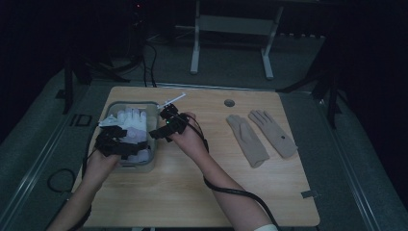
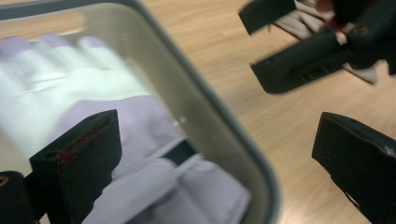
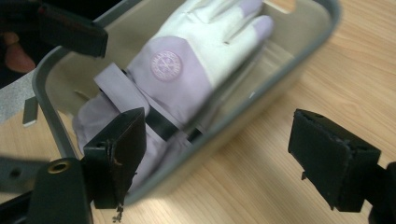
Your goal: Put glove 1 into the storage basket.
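Observation:
A grey bin point(image 1: 139, 164) stands at the table's left and holds a white and lavender glove point(image 1: 132, 120) lying over folded lavender fabric. My left gripper point(image 1: 118, 139) hovers over the bin's near part, jaws wide apart, nothing between them. In the left gripper view it point(image 2: 217, 163) straddles the bin's rim point(image 2: 233, 135) above the glove point(image 2: 70, 84). My right gripper point(image 1: 166, 126) hangs at the bin's right edge, open and empty. The right gripper view has it point(image 3: 224, 156) over the rim point(image 3: 280, 79), the glove point(image 3: 187, 60) beyond. Two beige gloves point(image 1: 247, 139) point(image 1: 273, 132) lie flat at the right.
The wooden table point(image 1: 192, 192) has a round hole point(image 1: 229, 102) near its far edge and a tape piece point(image 1: 308, 194) at the front right. A white desk frame point(image 1: 231, 29) stands beyond. Cables trail over the floor at the left point(image 1: 60, 179).

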